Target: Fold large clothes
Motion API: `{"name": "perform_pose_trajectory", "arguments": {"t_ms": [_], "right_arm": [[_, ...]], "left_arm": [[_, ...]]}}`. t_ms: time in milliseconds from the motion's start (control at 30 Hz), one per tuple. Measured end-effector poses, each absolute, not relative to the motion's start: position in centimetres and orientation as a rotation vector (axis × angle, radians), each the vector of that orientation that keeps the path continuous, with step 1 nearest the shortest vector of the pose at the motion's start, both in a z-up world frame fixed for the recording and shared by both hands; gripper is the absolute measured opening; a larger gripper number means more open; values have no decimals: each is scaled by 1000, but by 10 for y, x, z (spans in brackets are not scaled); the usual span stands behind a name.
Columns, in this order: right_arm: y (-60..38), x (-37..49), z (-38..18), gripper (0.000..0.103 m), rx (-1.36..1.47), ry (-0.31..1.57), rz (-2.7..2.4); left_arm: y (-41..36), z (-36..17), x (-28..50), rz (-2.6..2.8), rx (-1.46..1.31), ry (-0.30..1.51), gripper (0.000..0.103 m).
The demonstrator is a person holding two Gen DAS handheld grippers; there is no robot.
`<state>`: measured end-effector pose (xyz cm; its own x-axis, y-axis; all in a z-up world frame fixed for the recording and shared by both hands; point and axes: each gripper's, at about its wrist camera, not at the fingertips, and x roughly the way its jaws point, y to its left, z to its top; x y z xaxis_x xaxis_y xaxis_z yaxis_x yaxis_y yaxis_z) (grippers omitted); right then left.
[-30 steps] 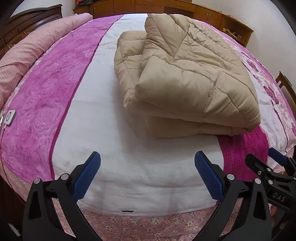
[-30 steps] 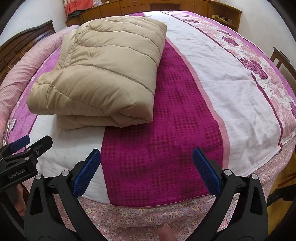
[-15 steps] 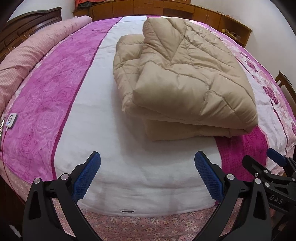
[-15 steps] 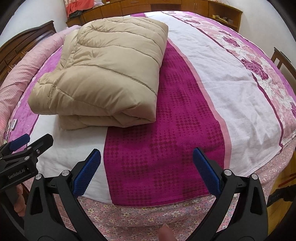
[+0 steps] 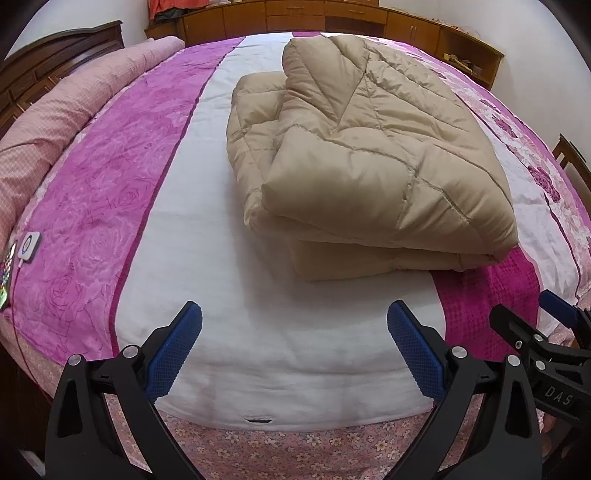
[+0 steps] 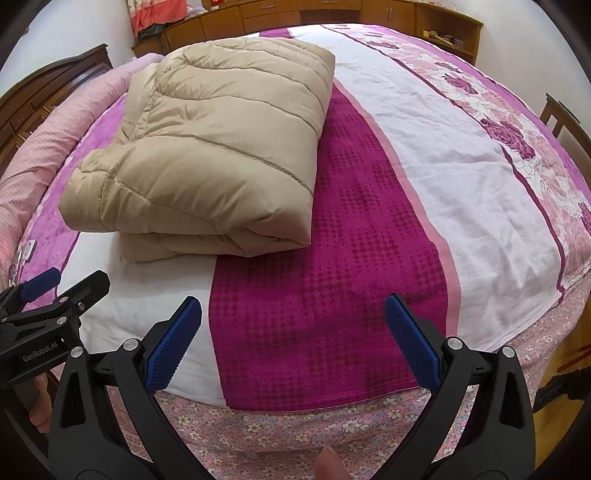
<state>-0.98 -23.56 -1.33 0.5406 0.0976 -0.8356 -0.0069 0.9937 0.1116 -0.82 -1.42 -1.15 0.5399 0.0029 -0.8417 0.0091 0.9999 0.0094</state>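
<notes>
A beige quilted padded garment [image 5: 373,166] lies folded into a thick stack on the bed [image 5: 229,295]; it also shows in the right wrist view [image 6: 221,147]. My left gripper [image 5: 294,345] is open and empty above the bed's near edge, short of the stack. My right gripper [image 6: 293,341] is open and empty over the magenta stripe [image 6: 332,295], to the right of the stack. The right gripper also shows at the lower right of the left wrist view [image 5: 554,339], and the left gripper shows at the left of the right wrist view [image 6: 48,306].
A rolled pink quilt [image 5: 74,99] lies along the bed's left side by the dark headboard [image 5: 55,55]. A small white device [image 5: 29,245] lies near the left edge. Wooden cabinets [image 5: 332,18] stand behind the bed, and a chair [image 5: 572,162] at the right.
Both grippers have drawn back and tilted up slightly, so more of the far cabinets shows. The folded garment has not moved. Both grippers stay open.
</notes>
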Motion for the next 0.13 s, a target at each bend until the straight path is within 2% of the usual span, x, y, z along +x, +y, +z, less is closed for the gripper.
{"name": "perform_pose_trajectory", "arguments": {"t_ms": [133], "right_arm": [[-236, -10, -11, 98, 99, 993, 61]], "left_arm": [[-14, -11, -8, -7, 4, 1002, 96]]}}
